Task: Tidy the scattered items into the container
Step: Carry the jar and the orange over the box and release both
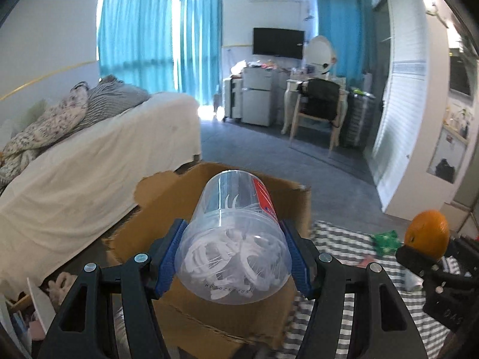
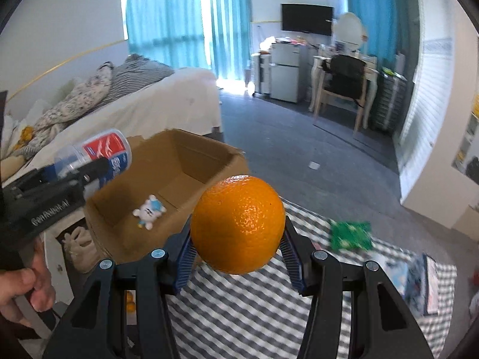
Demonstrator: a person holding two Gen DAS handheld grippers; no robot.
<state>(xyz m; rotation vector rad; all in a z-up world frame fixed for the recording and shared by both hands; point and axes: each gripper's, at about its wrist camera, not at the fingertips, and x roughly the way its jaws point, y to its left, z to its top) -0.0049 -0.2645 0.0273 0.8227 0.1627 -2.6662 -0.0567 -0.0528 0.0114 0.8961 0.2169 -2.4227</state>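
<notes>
Jaws, left gripper (image 1: 233,257): closed on a clear plastic jar (image 1: 236,236) of white floss picks, blue pads pressing its two sides, jar lying lengthwise between them with the base toward the camera and the red-labelled end pointing away. Jaws, right gripper (image 2: 238,257): closed on an orange (image 2: 238,223), pads at its lower flanks, fruit seated high between them.

Both loads are carried clear of the surface. The jar hangs over the open cardboard box (image 2: 191,164), the container for this task; from the right wrist view it sits above the box's near-left corner. The orange is just beside the box's right wall, not yet over the opening. Judgement: side grips suit a straight release over the box; the orange, round and held low, looks the likelier to roll out early.

Box contents: one small white-and-blue toy figure (image 2: 149,211) on the floor of the box. Still out: a green packet (image 2: 350,234) and a flat printed pack (image 2: 416,281), both on the desk.

Desk is covered in a grey-and-white checked cloth (image 2: 239,305); box stands at its left edge. A hand (image 2: 21,290) grips the left tool's handle.

Room: bed with white sheet and crumpled bedding on the left, teal curtains, wall television, small fridge, wooden chair, grey floor
</notes>
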